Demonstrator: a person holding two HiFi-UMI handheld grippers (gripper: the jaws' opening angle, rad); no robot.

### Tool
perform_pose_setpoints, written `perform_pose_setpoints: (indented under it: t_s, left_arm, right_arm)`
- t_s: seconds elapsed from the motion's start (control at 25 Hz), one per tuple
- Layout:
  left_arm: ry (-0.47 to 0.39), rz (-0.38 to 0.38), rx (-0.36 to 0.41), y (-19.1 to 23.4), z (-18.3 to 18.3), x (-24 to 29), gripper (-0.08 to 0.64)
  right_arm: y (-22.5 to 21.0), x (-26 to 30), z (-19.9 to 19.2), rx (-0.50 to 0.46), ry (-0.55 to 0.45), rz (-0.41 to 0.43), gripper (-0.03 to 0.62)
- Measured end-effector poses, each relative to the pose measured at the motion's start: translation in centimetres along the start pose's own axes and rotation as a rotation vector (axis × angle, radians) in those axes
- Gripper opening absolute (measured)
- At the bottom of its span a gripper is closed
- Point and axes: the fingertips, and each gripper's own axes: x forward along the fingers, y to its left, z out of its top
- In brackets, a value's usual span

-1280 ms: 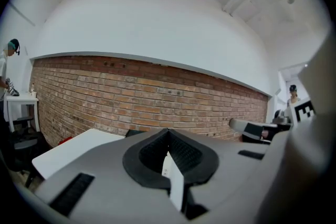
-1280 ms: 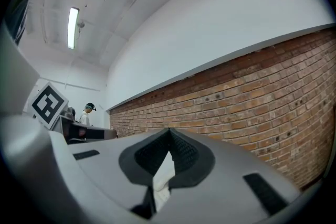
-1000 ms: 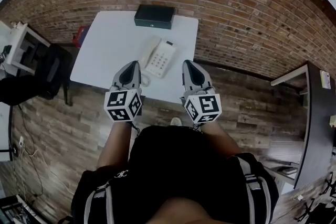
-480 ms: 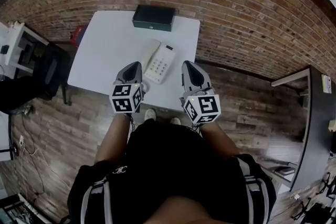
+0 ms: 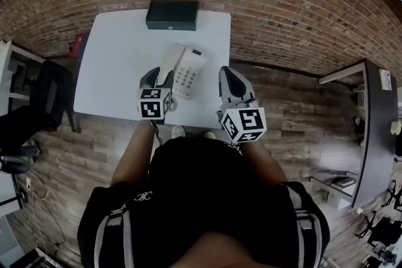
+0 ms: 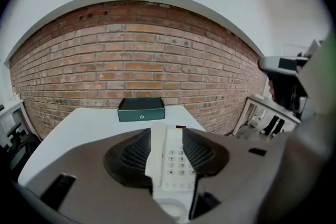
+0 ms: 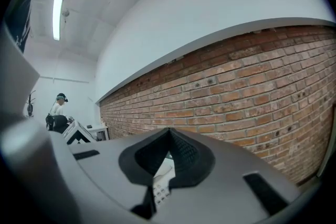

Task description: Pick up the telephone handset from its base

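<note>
A white telephone base (image 5: 187, 72) with a keypad lies on the white table (image 5: 113, 72), near its front edge. The handset (image 5: 168, 63) rests along the base's left side. My left gripper (image 5: 156, 78) hovers just in front of the handset's near end, its jaws opening and nothing pressed between them. In the left gripper view the handset (image 6: 157, 152) and keypad (image 6: 178, 162) show through the gap between the pads (image 6: 131, 157). My right gripper (image 5: 227, 73) is held at the table's front right corner, beside the phone, shut and empty. A sliver of the phone (image 7: 163, 181) shows under its jaws.
A dark green box (image 5: 171, 14) sits at the table's far edge against the brick wall (image 5: 282, 3). The phone's coiled cord (image 6: 176, 212) lies at the near end. A black chair (image 5: 53, 94) stands left of the table, a dark desk (image 5: 370, 135) far right.
My left gripper has moved forward and down to the handset's near end, and its jaws have opened. The right gripper has edged forward, still shut.
</note>
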Motion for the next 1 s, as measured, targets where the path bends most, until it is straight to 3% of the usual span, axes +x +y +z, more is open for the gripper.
perform_pose_setpoints:
  t_s: [0.2, 0.44, 0.8, 1.0]
  left_arm:
    - [0.09, -0.017, 0.037, 0.9, -2.1, 3.7, 0.214]
    - [0.175, -0.013, 0.13, 1.8, -3.9, 7.3, 0.221]
    - [0.294, 0.01, 0.204, 3.4, -5.6, 10.8, 0.225]
    - [0.335, -0.002, 0.199, 3.2, -6.7, 12.1, 0.225]
  right_arm:
    - [-0.6, 0.2, -0.4, -0.002, 0.015, -0.05, -0.002]
    - [-1.2, 0.1, -0.9, 0.0, 0.031, -0.094, -0.003]
    - [-2.1, 0.0, -1.5, 0.002, 0.047, -0.15, -0.003]
    - [-2.7, -0.2, -1.6, 0.005, 0.057, -0.183, -0.003]
